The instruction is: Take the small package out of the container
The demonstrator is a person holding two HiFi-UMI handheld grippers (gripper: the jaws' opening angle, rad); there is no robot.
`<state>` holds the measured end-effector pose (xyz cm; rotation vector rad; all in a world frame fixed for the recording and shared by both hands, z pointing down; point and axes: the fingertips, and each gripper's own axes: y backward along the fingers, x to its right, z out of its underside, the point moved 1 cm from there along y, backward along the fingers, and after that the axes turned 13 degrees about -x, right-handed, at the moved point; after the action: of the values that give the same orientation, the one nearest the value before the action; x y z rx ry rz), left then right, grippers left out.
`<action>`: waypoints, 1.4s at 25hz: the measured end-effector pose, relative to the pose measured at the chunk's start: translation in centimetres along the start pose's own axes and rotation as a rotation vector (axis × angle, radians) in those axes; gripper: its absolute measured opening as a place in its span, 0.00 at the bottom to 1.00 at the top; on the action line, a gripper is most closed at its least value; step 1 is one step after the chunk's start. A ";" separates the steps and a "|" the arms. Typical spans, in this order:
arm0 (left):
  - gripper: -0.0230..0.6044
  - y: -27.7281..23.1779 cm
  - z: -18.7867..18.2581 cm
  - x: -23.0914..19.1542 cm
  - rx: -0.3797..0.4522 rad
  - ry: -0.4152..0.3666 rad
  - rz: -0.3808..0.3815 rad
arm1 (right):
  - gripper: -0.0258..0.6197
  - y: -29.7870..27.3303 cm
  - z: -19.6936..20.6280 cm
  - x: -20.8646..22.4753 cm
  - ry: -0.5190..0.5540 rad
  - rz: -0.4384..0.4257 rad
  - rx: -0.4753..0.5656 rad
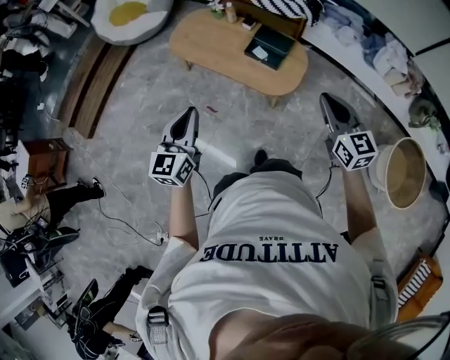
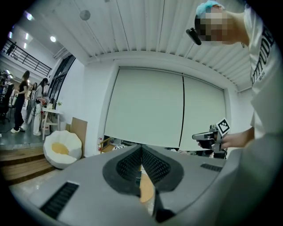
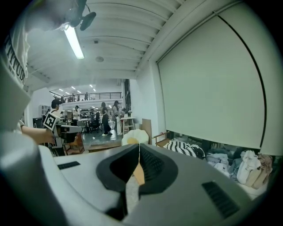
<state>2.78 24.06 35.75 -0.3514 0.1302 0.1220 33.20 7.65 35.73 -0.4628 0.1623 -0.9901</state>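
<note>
A low wooden table (image 1: 218, 49) stands ahead on the grey floor. On it lies a dark open container (image 1: 274, 43) with a small white package (image 1: 260, 53) inside. My left gripper (image 1: 190, 116) and right gripper (image 1: 328, 102) are held out level at arm's length, short of the table and well apart from the container. Both have their jaws together with nothing between them. In the left gripper view (image 2: 141, 152) and the right gripper view (image 3: 139, 150) the pads meet at the tips, and a sliver of the orange table top (image 2: 146, 187) shows below.
A round woven basket (image 1: 403, 174) stands on the floor at my right. A white and yellow beanbag (image 1: 131, 13) and wooden steps (image 1: 88, 88) lie to the far left. Cables (image 1: 133, 228) trail on the floor. Clothes (image 1: 383, 53) are piled along the right wall.
</note>
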 end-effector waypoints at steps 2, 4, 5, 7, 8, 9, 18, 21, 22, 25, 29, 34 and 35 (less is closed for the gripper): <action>0.07 -0.8 -0.3 0.0 0.005 0.011 -0.008 | 0.07 -0.6 -0.2 0.7 0.000 -0.010 -0.002; 0.07 -1.8 -0.6 -0.1 0.006 0.020 -0.008 | 0.07 -1.2 -0.5 1.5 -0.003 -0.015 -0.002; 0.07 -2.3 -0.8 -0.2 0.004 0.020 -0.006 | 0.07 -1.5 -0.7 1.9 -0.004 -0.018 -0.002; 0.07 -3.3 -1.2 -0.3 -0.002 0.014 -0.001 | 0.07 -2.2 -1.1 2.5 -0.006 -0.021 -0.004; 0.07 -3.7 -1.4 -0.4 -0.004 0.011 0.001 | 0.07 -2.4 -1.2 2.8 -0.007 -0.022 -0.005; 0.07 -4.1 -1.5 -0.4 -0.007 0.008 0.001 | 0.07 -2.6 -1.3 3.0 -0.009 -0.022 -0.006; 0.07 -6.9 -1.4 -2.2 -0.037 0.018 0.007 | 0.07 -4.6 -1.5 4.3 -0.019 -0.008 -0.028; 0.07 -8.7 -1.8 -3.7 -0.044 0.026 0.013 | 0.07 -6.0 -1.9 4.6 -0.018 0.003 -0.034; 0.07 -9.3 -2.0 -4.3 -0.045 0.027 0.018 | 0.07 -6.5 -2.1 4.7 -0.016 0.009 -0.036; 0.07 -11.2 -2.9 -6.3 -0.047 0.023 0.042 | 0.07 -8.2 -3.1 5.1 -0.019 0.033 -0.037; 0.07 -14.0 -4.7 -9.2 -0.050 0.002 0.072 | 0.07 -10.8 -5.1 6.0 -0.028 0.061 -0.036; 0.07 -17.7 -6.5 -12.6 -0.052 -0.032 0.134 | 0.07 -14.5 -7.1 6.6 -0.047 0.104 -0.035; 0.07 -18.4 -6.7 -13.3 -0.054 -0.035 0.150 | 0.07 -15.2 -7.4 6.5 -0.049 0.110 -0.038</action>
<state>-8.45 3.27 37.60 -0.3928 0.1187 0.2797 22.54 -7.00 36.45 -0.5077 0.1612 -0.8682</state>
